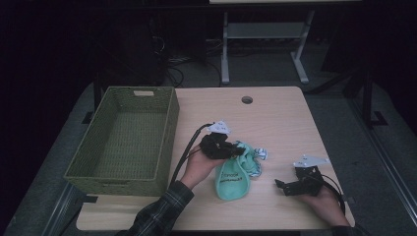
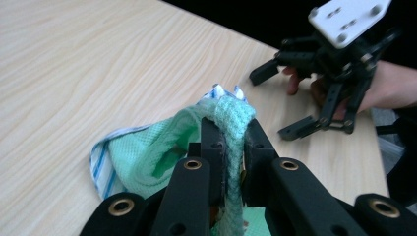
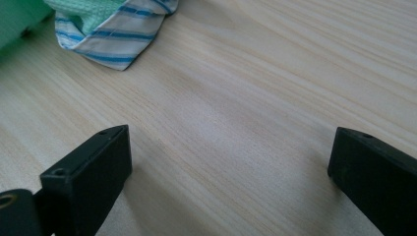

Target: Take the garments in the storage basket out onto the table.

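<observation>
Right now L tongs (image 2: pixel 231 142) clamp mint-green waffle-weave cloth (image 1: pixel 236 169) w/ blue-striped white edge, bunched on light wood tabletop (image 1: pixel 280 123); R tongs (image 3: pixel 231 167) spread wide, nothing between.

Print on green cloth (image 1: pixel 233 176) perhaps lettering, illegible.

Basket (image 1: pixel 123 140) sits at table's (image 1: pixel 275 118) left edge; towel (image 1: pixel 236 172) lies right of it, near front centre. Left gripper (image 1: pixel 231 149) on towel's top; right gripper (image 1: pixel 287 187) well right, near front edge
</observation>
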